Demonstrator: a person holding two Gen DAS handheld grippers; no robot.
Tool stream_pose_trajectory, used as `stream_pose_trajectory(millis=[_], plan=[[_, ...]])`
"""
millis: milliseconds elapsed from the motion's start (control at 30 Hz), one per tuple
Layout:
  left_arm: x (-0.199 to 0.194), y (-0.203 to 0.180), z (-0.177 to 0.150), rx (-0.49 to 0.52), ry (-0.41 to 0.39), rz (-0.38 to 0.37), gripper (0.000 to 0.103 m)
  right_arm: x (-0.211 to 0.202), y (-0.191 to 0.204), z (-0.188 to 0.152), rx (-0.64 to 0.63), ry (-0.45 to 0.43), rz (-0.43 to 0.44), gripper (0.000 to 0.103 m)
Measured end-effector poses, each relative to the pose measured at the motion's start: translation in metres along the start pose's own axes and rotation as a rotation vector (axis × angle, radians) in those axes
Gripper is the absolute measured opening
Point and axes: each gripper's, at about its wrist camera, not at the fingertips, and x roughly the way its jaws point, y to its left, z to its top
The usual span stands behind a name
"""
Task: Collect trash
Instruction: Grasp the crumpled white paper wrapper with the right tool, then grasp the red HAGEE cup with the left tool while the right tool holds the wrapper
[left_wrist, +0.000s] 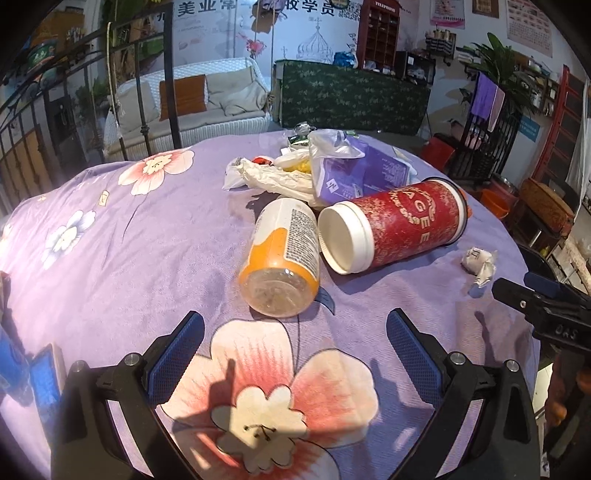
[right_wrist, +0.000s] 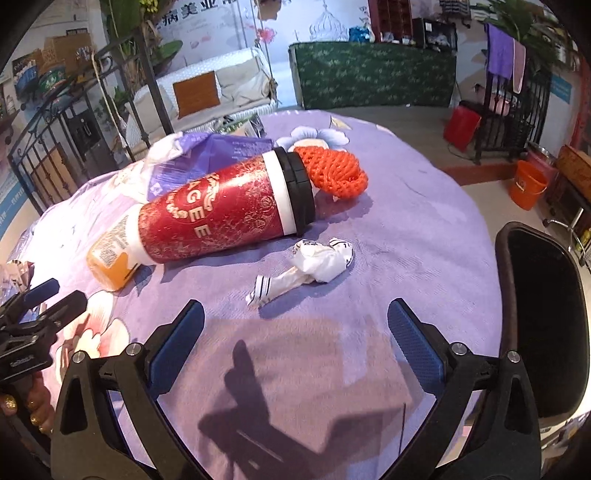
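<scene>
On the purple flowered tablecloth (left_wrist: 110, 258) an orange plastic bottle (left_wrist: 282, 258) lies on its side, just ahead of my open, empty left gripper (left_wrist: 295, 347). Beside it lies a red canister (left_wrist: 399, 225), which also shows in the right wrist view (right_wrist: 221, 210). A crumpled white wrapper (right_wrist: 310, 269) lies just ahead of my open, empty right gripper (right_wrist: 295, 339); it also shows in the left wrist view (left_wrist: 480, 264). Behind are a purple plastic bag (left_wrist: 354, 170), white crumpled bags (left_wrist: 269, 173) and an orange net (right_wrist: 338, 170).
The round table's edge (right_wrist: 480, 206) curves on the right. A black chair (right_wrist: 546, 314) stands close at the right. Orange buckets (right_wrist: 526, 184), a metal rack and a white sofa (left_wrist: 192, 103) stand beyond. The right gripper shows at the left view's right edge (left_wrist: 546, 310).
</scene>
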Motion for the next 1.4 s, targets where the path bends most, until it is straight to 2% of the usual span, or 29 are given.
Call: stream_pose_trajectory(millis=[133, 233, 333, 400, 433, 500, 533, 733, 900, 1033, 1100, 1200, 1333, 1400], plan=[[0.006, 0.011, 0.014, 0.01, 0.028, 0.002, 0.097, 0.015, -0.002, 0.015, 0.017, 0.054, 0.008, 0.094], [0.01, 0.014, 0.024, 0.046, 0.028, 0.039, 0.097, 0.027, -0.005, 0.021, 0.048, 0.097, 0.007, 0.082], [0.017, 0.017, 0.031, 0.061, 0.05, 0.05, 0.097, 0.04, -0.008, 0.023, 0.072, 0.136, 0.001, 0.067], [0.021, 0.018, 0.035, 0.048, 0.066, 0.028, 0.097, 0.046, -0.01, 0.023, 0.082, 0.145, 0.002, 0.054], [0.022, 0.019, 0.037, 0.046, 0.07, 0.017, 0.097, 0.047, -0.01, 0.022, 0.081, 0.139, -0.005, 0.051], [0.022, 0.014, 0.041, 0.068, 0.064, -0.003, 0.097, 0.049, -0.011, 0.022, 0.077, 0.127, -0.019, 0.031], [0.023, 0.008, 0.044, 0.089, 0.062, -0.008, 0.097, 0.05, -0.013, 0.022, 0.084, 0.128, -0.016, 0.028], [0.032, -0.022, 0.055, 0.217, 0.08, -0.108, 0.097, 0.049, -0.02, 0.021, 0.084, 0.109, 0.005, 0.025], [0.034, -0.052, 0.069, 0.387, 0.05, -0.157, 0.097, 0.037, -0.023, 0.018, 0.085, 0.075, 0.019, 0.024], [0.046, -0.079, 0.079, 0.521, 0.078, -0.223, 0.097, 0.018, -0.024, 0.015, 0.07, 0.031, 0.025, 0.024], [0.057, -0.094, 0.08, 0.611, 0.105, -0.231, 0.097, 0.009, -0.027, 0.012, 0.066, 0.021, 0.027, 0.024], [0.077, -0.115, 0.085, 0.748, 0.149, -0.189, 0.097, 0.001, -0.037, 0.006, 0.086, 0.021, 0.027, 0.025], [0.108, -0.136, 0.091, 0.833, 0.283, -0.177, 0.097, -0.007, -0.051, -0.006, 0.124, 0.023, 0.018, 0.025], [0.124, -0.146, 0.09, 0.875, 0.351, -0.144, 0.097, -0.008, -0.058, -0.012, 0.145, 0.03, 0.017, 0.025]])
